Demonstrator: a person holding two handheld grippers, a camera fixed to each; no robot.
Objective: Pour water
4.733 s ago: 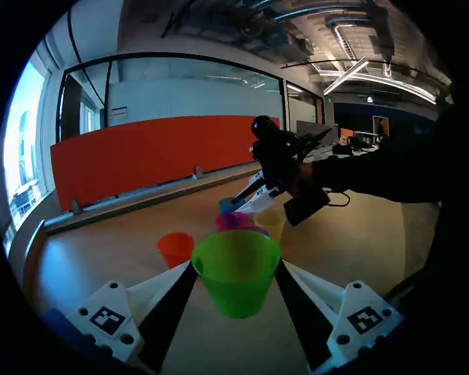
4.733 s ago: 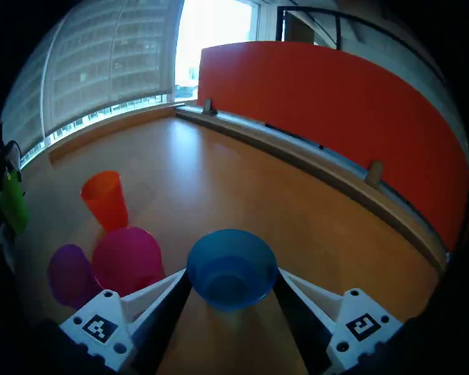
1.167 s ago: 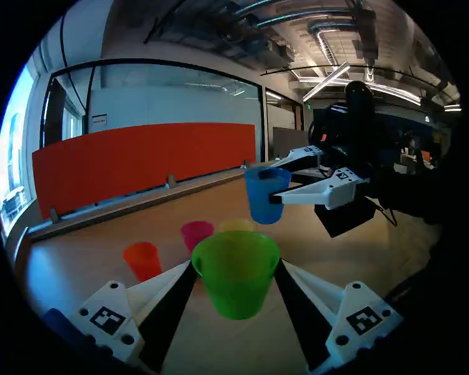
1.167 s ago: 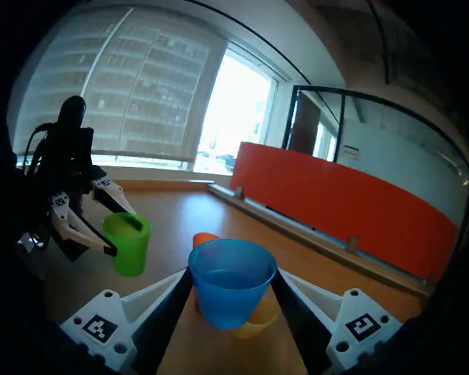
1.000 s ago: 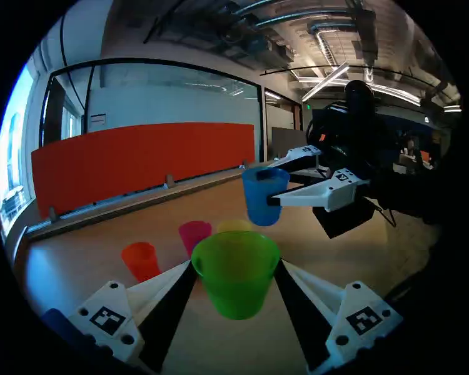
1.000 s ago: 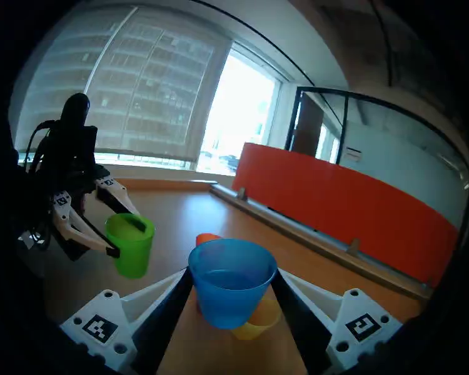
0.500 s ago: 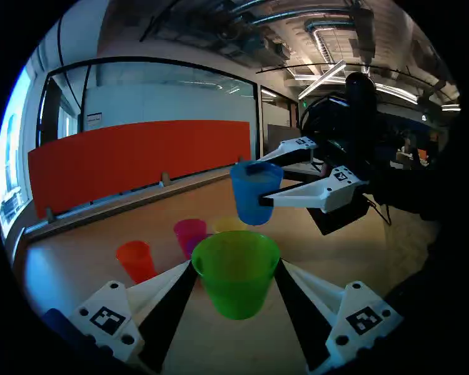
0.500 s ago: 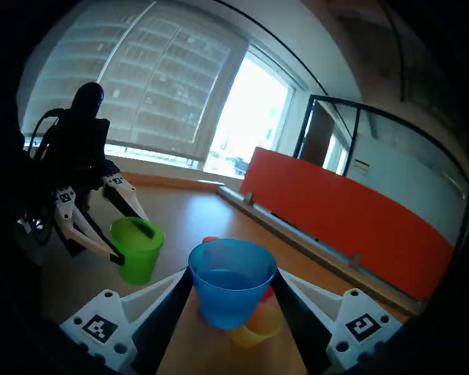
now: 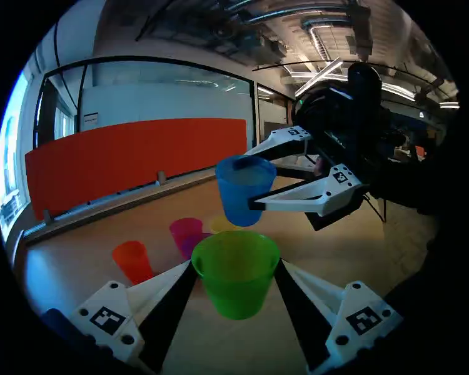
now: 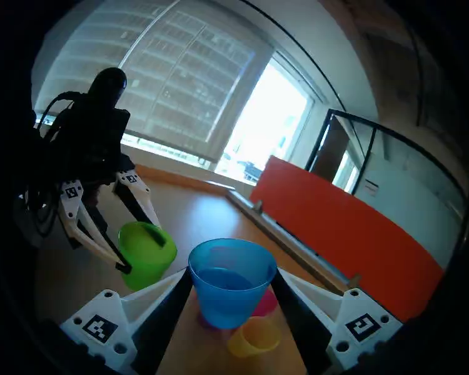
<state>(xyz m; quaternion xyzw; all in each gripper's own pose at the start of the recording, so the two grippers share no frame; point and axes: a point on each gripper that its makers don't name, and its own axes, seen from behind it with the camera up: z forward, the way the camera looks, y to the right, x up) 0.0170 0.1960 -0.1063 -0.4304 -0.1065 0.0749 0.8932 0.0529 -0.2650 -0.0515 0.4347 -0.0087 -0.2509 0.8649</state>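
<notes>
**Left gripper view.**
- 6 o'clock: left gripper (image 9: 234, 267), fingers clamped on green cup (image 9: 236, 278). Held upright and clear of the worktop (image 9: 359, 250). Contents not discernible.
- 12 o'clock of the green cup, higher and near: blue cup (image 9: 242, 199), close to upright. Pinched between the fingers of the right gripper (image 9: 250, 184), which enters from 3 o'clock.
- On the worktop beyond: orange cup (image 9: 131, 261) at 8 o'clock, then pink cup (image 9: 186, 230) and yellow cup (image 9: 224, 223) toward centre.

**Right gripper view.**
- 6 o'clock: blue cup between own fingers, clamped, with water (image 10: 225, 279) visible low inside.
- 9 o'clock: green cup in the other gripper, rim facing up, apart from the blue cup.
- Below the blue cup: yellow and pink cups, on the worktop.

**Status, judged.**
- Done: both cups lifted and brought near each other.
- Not yet done: the pour itself, with no tilt and no stream.
- Left to do: set the blue lip over the green rim, tip it, and empty it.
</notes>
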